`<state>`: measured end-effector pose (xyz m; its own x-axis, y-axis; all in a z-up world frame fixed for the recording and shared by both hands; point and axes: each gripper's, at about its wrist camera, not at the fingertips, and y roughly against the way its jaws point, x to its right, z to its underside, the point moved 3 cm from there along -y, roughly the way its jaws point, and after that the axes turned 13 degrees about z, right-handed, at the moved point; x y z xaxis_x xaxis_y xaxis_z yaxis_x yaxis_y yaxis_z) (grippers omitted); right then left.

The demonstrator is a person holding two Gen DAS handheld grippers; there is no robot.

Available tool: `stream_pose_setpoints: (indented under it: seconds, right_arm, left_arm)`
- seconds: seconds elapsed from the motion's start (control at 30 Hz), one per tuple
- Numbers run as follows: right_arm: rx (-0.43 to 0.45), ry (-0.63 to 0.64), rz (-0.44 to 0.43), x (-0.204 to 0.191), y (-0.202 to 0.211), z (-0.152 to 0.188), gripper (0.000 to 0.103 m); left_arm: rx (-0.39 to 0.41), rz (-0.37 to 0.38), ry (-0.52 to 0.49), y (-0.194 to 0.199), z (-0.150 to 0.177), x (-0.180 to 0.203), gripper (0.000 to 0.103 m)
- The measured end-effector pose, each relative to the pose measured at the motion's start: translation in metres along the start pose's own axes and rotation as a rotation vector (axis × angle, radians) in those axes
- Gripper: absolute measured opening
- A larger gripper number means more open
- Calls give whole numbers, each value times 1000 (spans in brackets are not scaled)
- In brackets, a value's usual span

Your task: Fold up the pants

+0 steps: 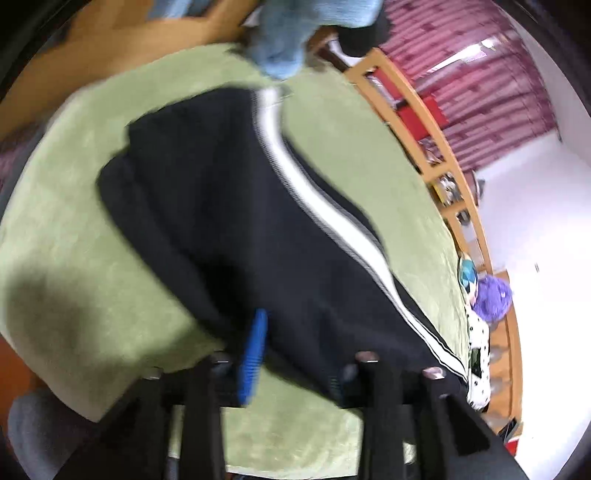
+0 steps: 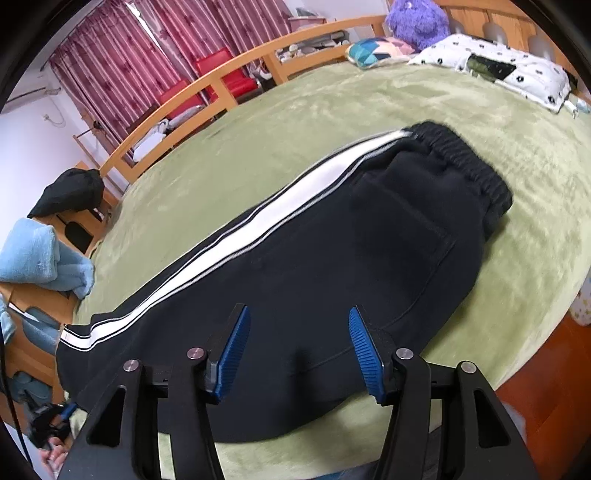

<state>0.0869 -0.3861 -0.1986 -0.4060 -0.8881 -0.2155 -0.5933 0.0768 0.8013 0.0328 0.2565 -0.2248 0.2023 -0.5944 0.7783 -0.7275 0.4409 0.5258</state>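
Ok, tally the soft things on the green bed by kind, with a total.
Pants: 1, the black pants with a white stripe
Pillows: 2, the dotted white pillow and the small multicoloured cushion
Plush toys: 1, the purple plush
Total: 4

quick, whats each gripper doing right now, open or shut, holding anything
Left gripper: cannot tell; pants cover one finger.
Right gripper: open, holding nothing, above the pants.

Your right gripper (image 2: 297, 350) hangs level with its jaws spread wide, blue pads (image 2: 232, 354) at seven and five o'clock, nothing between them; your left gripper (image 1: 291, 354) is tilted and blurred. Only its one blue pad (image 1: 253, 354) shows at six o'clock, so I cannot tell its jaw state.
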Motion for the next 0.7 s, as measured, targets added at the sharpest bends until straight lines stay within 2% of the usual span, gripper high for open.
stream_pose_setpoints:
  seconds: [0.07,0.17,0.23,0.27,0.37,0.47,0.6,0.63,0.7]
  right_arm:
    - [13,4,23,9,-4,-10,58]
    - [49,5,69,26,-10,-31,58]
    - [104,4,120,40,-11,-50,59]
    - [131,6,139,48,-12,-60,64]
    - [176,7,192,73,-25,-94,90]
    - [136,-24,173,97,-60,-127,90]
    - [-58,-30,19,104,-122,-144,91]
    - [-82,-13,26,102,-135,-144,91]
    - [-60,59,81,95,-142,-143,69]
  left_arm:
    - [21,6,-38,-2,-7,19,55]
    - [27,-34,-61,-13,-18,36,56]
    - [27,-44,-48,-24,-25,42,56]
    - [24,-41,-39,-29,-28,44,56]
    - [25,-65,-41,-43,-33,51,56]
    - [24,-99,-24,-58,-37,55,56]
    - [47,-142,-18,-67,-44,55,56]
    - [56,-169,-24,-68,-48,55,56]
    - [69,-203,-43,-71,-54,56,56]
